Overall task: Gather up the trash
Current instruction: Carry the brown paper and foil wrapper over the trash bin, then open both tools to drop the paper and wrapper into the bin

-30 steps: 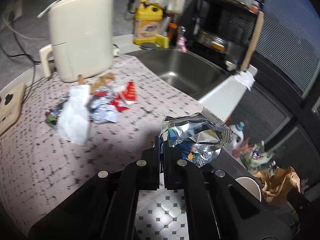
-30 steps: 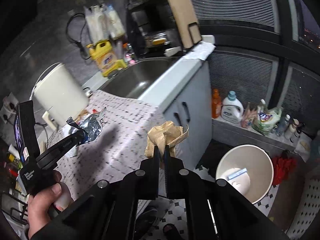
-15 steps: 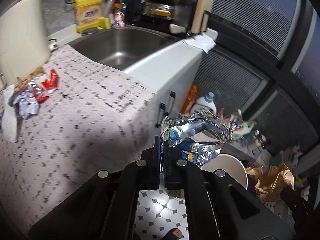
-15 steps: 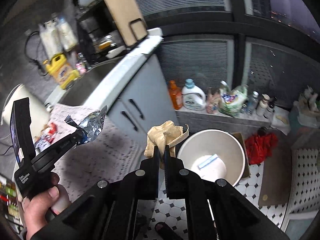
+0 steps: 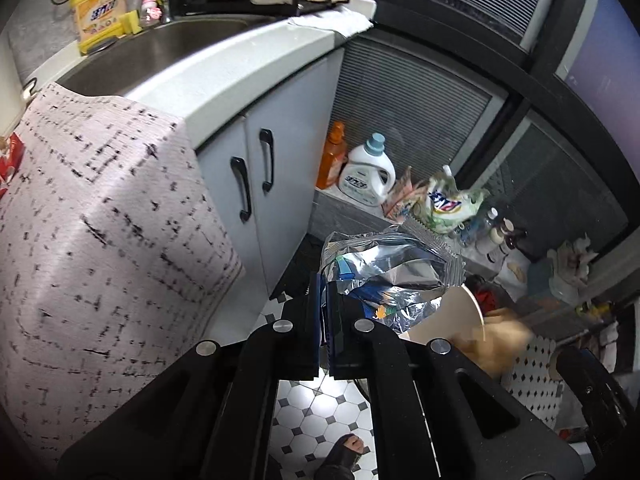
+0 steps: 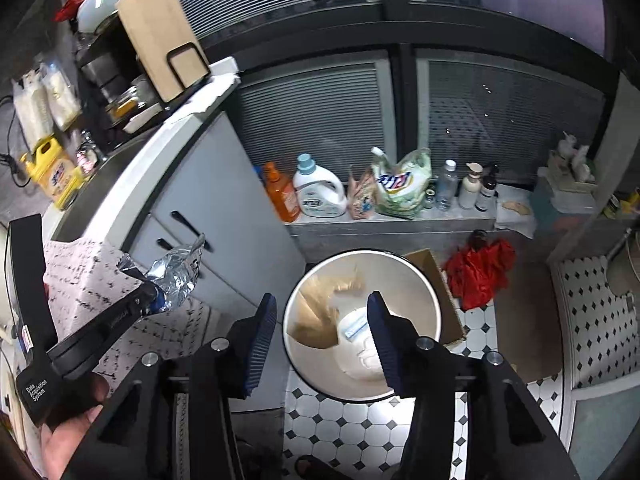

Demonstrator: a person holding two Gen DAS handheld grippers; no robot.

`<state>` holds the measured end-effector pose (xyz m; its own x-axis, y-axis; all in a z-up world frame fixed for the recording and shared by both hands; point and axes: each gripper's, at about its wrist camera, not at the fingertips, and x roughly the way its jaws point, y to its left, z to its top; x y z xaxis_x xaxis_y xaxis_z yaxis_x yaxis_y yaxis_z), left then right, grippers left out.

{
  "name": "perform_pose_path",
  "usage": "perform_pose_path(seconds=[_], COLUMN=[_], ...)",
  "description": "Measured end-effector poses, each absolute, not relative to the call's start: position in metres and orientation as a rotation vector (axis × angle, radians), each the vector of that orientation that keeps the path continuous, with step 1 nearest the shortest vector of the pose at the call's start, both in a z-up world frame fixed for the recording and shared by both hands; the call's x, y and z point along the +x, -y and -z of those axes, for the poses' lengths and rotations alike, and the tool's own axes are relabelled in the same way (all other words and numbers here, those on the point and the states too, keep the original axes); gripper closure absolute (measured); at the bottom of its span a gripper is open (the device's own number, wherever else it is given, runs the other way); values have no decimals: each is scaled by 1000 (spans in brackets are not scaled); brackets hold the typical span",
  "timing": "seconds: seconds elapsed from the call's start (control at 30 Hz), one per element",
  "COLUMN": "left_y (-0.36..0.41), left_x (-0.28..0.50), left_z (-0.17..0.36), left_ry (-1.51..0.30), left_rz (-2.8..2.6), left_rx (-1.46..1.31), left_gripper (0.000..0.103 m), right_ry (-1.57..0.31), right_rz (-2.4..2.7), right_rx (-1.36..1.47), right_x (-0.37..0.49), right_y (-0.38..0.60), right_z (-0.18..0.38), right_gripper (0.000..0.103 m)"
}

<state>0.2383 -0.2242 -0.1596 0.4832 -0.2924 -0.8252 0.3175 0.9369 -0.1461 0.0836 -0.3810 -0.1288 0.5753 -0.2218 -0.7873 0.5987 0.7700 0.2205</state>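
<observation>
My left gripper (image 5: pixel 323 300) is shut on a crumpled silver foil wrapper (image 5: pixel 384 268), held past the counter's edge above the floor; the same foil wrapper (image 6: pixel 176 276) and left gripper (image 6: pixel 150 298) show at the left of the right wrist view. My right gripper (image 6: pixel 322 314) hangs over a round white trash bin (image 6: pixel 424 292) on the floor, its jaws opening with nothing between them. A crumpled brown paper (image 6: pixel 316 312) is blurred, falling inside the bin. In the left wrist view the brown paper (image 5: pixel 500 344) is a blur by the bin's rim (image 5: pixel 476 308).
A counter with a patterned mat (image 5: pixel 92 240) and sink (image 5: pixel 152 52) lies to the left, white cabinet doors (image 5: pixel 256 184) below. Bottles and bags (image 6: pixel 360 192) line a low ledge. A cardboard box (image 6: pixel 444 284) and red cloth (image 6: pixel 480 268) lie beside the bin on tiled floor.
Both grippers swung from the counter toward the floor bin and sank. The right gripper opened and let go of the brown paper, which drops into the bin. The left still grips the foil wrapper.
</observation>
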Motion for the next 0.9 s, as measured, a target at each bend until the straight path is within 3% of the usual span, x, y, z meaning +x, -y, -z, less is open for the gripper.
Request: perform_pose_path(seconds=[0.67, 0.73, 0.87, 0.9], left_y=[318, 326, 329, 327], left_x=[194, 190, 185, 184], left_z=[195, 198, 196, 194], left_ry=[-1100, -1124, -1112, -1105], left_rz=[596, 625, 618, 617], left_rx=[101, 100, 96, 90], left_gripper=[98, 92, 56, 55], right_ry=[-863, -862, -859, -858], right_rz=[660, 673, 677, 676], right_rx=[594, 602, 611, 611], right_x=[7, 2, -5, -5], right_y=[431, 435, 439, 440], right_z=[149, 150, 149, 149], right_gripper=[56, 56, 56, 56])
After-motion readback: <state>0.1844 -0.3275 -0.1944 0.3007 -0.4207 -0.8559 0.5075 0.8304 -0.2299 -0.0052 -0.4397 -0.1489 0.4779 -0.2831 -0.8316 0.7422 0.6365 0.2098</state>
